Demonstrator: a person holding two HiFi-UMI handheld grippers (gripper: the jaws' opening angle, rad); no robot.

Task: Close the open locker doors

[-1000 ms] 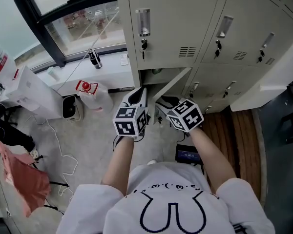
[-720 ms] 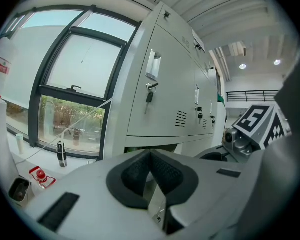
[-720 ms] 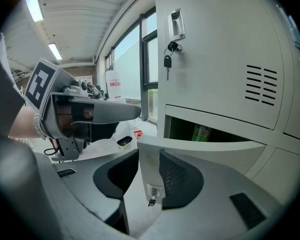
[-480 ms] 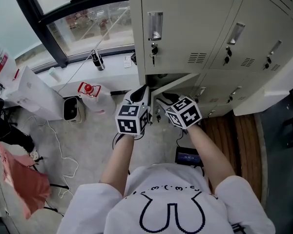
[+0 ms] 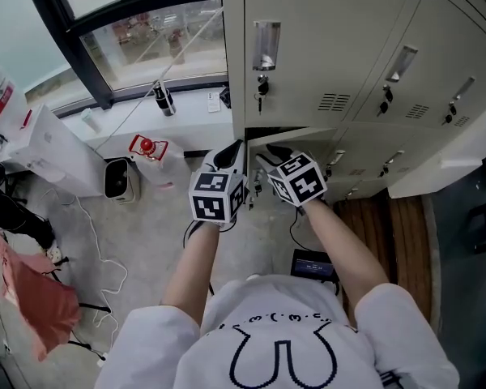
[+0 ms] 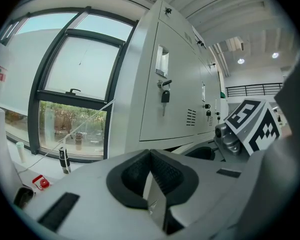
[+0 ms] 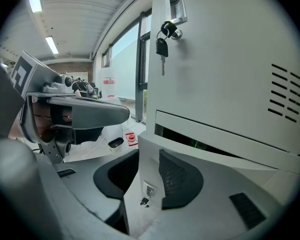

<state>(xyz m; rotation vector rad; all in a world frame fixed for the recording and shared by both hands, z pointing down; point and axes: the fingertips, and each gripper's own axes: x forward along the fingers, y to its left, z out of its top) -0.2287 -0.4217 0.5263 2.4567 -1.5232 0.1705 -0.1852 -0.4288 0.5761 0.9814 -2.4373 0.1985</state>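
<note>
A bank of lockers (image 5: 324, 47) is seen across the upper right of the head view, and one lower door (image 5: 292, 134) is found just above the frame's centre, still slightly ajar. Only its top edge is shown from above, as a thin pale band run almost level from left to right; the left end (the free one) is swung a little toward the bottom of the frame. In the right gripper view that free edge is seen upright, run down the middle of the frame.

The right gripper (image 7: 149, 151) is held with its jaws wide apart, and the door's free edge is taken in between them without being clamped. The left gripper (image 6: 150, 154) is held just left of the door, its jaws brought together at the tips, with nothing gripped.
</note>
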